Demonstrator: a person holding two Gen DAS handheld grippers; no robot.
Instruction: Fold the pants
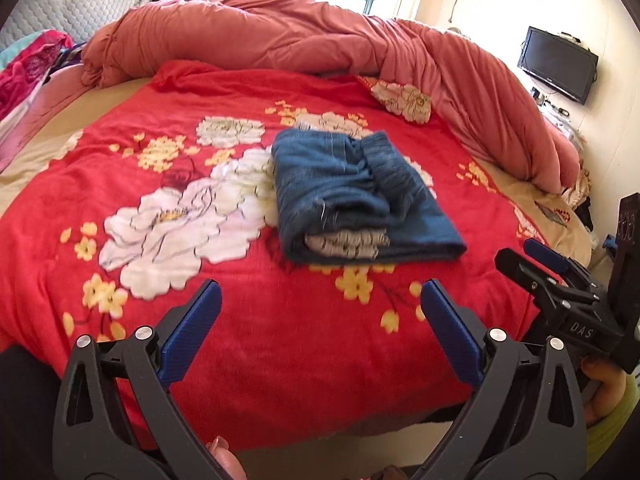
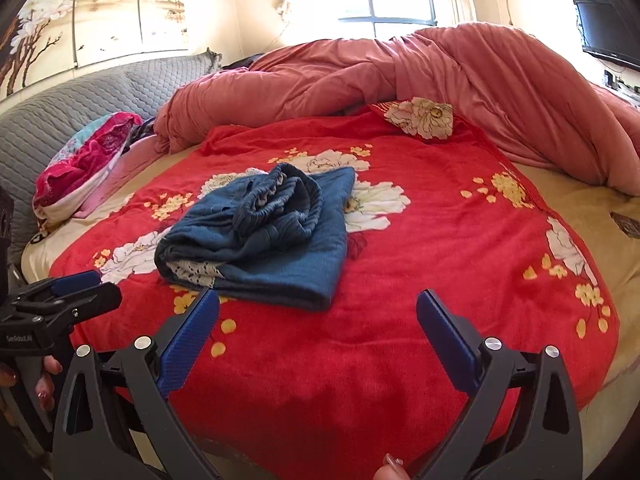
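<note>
1. Blue pants (image 1: 360, 196) lie folded into a compact bundle on the red floral blanket (image 1: 248, 352), mid-bed, likely because folding is essentially finished.
2. Both tools hang back over the blanket's near edge, clear of the cloth: the left gripper (image 1: 320, 332) has its jaws spread wide and empty, and so does the right gripper (image 2: 318, 332).
3. The bundle's long axis runs away from the near edge toward the bunched pink duvet (image 2: 460, 68); its gathered waistband seems to sit on top, though motion blur softens it.
</note>
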